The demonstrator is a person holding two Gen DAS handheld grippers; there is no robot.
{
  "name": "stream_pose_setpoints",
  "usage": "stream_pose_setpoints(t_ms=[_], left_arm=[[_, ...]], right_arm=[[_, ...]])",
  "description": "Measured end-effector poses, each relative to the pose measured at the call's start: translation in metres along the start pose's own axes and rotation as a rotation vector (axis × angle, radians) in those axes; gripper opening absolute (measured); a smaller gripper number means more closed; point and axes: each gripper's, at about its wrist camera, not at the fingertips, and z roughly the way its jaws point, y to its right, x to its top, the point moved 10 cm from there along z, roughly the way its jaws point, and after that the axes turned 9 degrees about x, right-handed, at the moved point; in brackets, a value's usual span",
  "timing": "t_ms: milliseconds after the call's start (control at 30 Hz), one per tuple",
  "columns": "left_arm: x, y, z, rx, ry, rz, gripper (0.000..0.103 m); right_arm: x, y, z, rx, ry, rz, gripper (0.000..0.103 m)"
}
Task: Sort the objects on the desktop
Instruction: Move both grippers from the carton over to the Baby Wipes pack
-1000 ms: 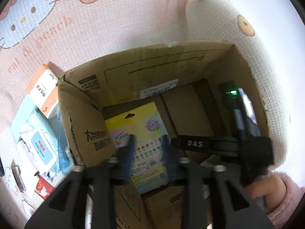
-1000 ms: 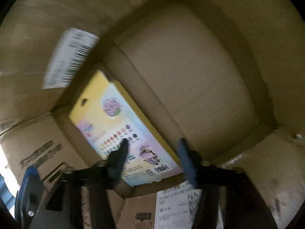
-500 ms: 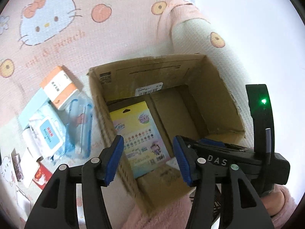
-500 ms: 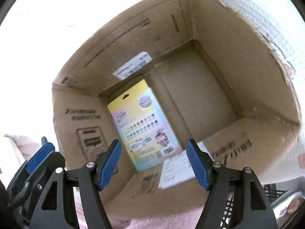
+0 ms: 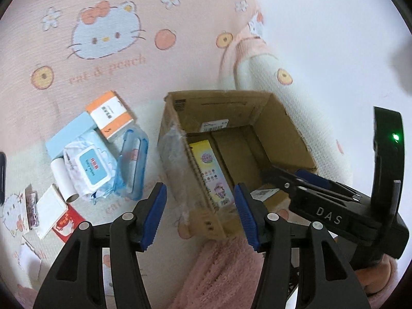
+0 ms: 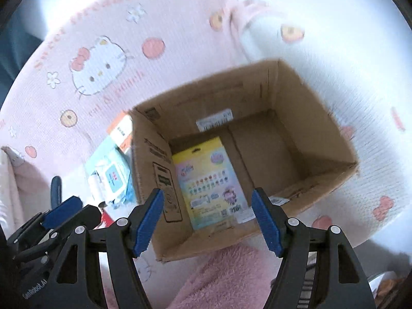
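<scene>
An open cardboard box (image 5: pixel 231 110) (image 6: pixel 206 97) stands on a pink cartoon-print blanket. A yellow card pack (image 5: pixel 211 172) (image 6: pixel 208 180) lies flat on its floor, at the left side. My left gripper (image 5: pixel 200 216) hovers open above the box's near left wall, with nothing between its blue pads. My right gripper (image 6: pixel 208 219) hangs open over the box's near edge, also empty. Each shows in the other's view: the right gripper (image 5: pixel 283 177) over the box's near right corner, the left gripper (image 6: pixel 59 198) at the bottom left.
Left of the box lies a pile: a wet wipes pack (image 5: pixel 90 167), an orange and white box (image 5: pixel 110 113), a light blue box (image 5: pixel 69 134), a clear blue case (image 5: pixel 134 159), a white roll (image 5: pixel 61 177) and a red packet (image 5: pixel 67 221). A pink fluffy sleeve (image 5: pixel 226 270) is below the box.
Both grippers have risen out of the box and pulled back, so the whole box now shows. The left jaws have widened. The card pack stays on the box floor.
</scene>
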Motion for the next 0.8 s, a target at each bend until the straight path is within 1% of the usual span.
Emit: stream_pose_setpoints(t_ms=[100, 200, 233, 267, 333, 400, 433, 467, 500, 533, 600, 667, 700, 800], left_arm=[[-0.007, -0.015, -0.015, -0.029, 0.033, -0.016, 0.059], [-0.015, -0.037, -0.026, -0.028, 0.08, -0.067, 0.06], [-0.019, -0.043, -0.029, -0.03, 0.094, -0.091, 0.062], [-0.024, -0.05, -0.032, -0.052, 0.114, -0.123, 0.062], [-0.031, -0.057, -0.037, -0.102, 0.142, -0.151, 0.063], [-0.04, -0.069, -0.037, -0.124, 0.165, -0.192, 0.063], [-0.043, -0.076, -0.036, -0.12, 0.173, -0.209, 0.063], [-0.049, -0.087, -0.035, -0.099, 0.184, -0.233, 0.063], [-0.052, -0.093, -0.034, -0.085, 0.19, -0.247, 0.063], [-0.063, -0.086, -0.034, -0.176, 0.125, -0.176, 0.063], [-0.069, -0.102, -0.032, -0.152, 0.138, -0.191, 0.063], [-0.074, -0.119, -0.028, -0.119, 0.146, -0.195, 0.063], [-0.076, -0.127, -0.027, -0.105, 0.149, -0.199, 0.063], [-0.086, -0.149, -0.019, -0.075, 0.151, -0.213, 0.063]], right_arm=[[-0.003, -0.023, -0.015, -0.03, 0.072, -0.101, 0.069], [-0.007, -0.052, -0.028, -0.068, 0.135, -0.264, 0.069], [-0.01, -0.064, -0.034, -0.113, 0.17, -0.345, 0.069], [-0.012, -0.074, -0.037, -0.154, 0.202, -0.41, 0.069], [-0.017, -0.092, -0.044, -0.229, 0.266, -0.519, 0.069], [-0.021, -0.105, -0.044, -0.276, 0.31, -0.578, 0.069], [-0.026, -0.115, -0.044, -0.278, 0.332, -0.607, 0.069], [-0.029, -0.123, -0.042, -0.256, 0.341, -0.616, 0.069], [-0.034, -0.132, -0.039, -0.206, 0.346, -0.616, 0.069], [-0.037, -0.137, -0.038, -0.176, 0.346, -0.611, 0.069], [-0.043, -0.153, -0.028, -0.082, 0.332, -0.588, 0.069], [-0.047, -0.159, -0.018, -0.022, 0.299, -0.556, 0.069], [-0.05, -0.164, -0.009, 0.024, 0.274, -0.532, 0.069], [-0.059, -0.171, 0.004, 0.097, 0.241, -0.492, 0.069]])
